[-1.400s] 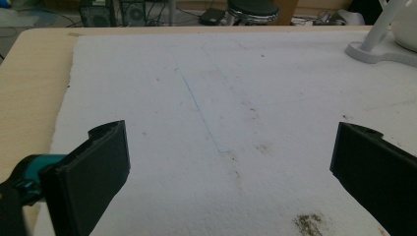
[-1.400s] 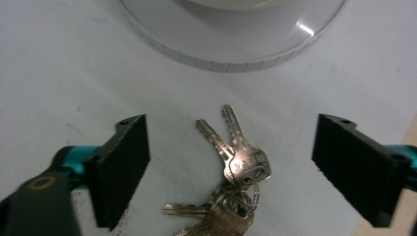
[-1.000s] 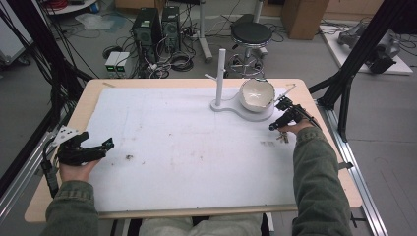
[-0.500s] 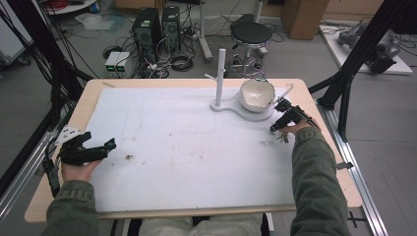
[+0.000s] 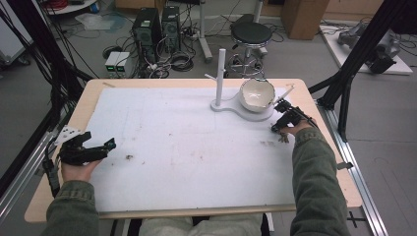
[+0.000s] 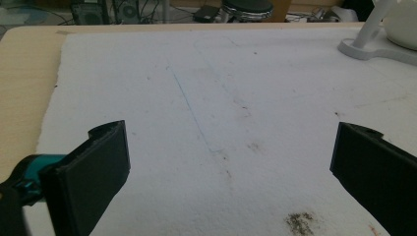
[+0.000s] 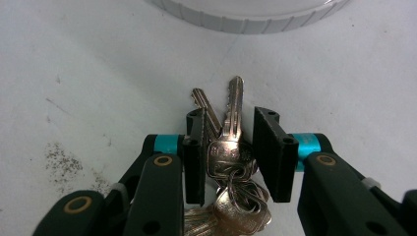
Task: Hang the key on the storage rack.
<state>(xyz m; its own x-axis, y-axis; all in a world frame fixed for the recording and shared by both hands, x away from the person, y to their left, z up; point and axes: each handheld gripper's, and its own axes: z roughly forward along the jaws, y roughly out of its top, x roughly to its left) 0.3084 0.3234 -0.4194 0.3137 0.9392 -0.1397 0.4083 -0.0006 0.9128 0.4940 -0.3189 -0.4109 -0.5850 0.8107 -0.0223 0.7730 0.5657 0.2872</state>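
right claw [image 7: 227, 157] pinching flat metal keys [image 7: 227, 147] | left claw [image 6: 226, 167] wide, empty | mat [image 5: 187, 142] rough white

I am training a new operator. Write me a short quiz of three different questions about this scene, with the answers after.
1. True or false: the left gripper holds the bunch of keys.
2. Which thing sits on the white stand at the far side of the table: (a) a cup, (b) a bowl, (c) a plate?
3. Fill in: the jaws of the right gripper stand on either side of the ____.

Key
1. False. The left gripper is open over the bare white mat; the keys are between the jaws of the right gripper.
2. (b), the white bowl.
3. Keys.
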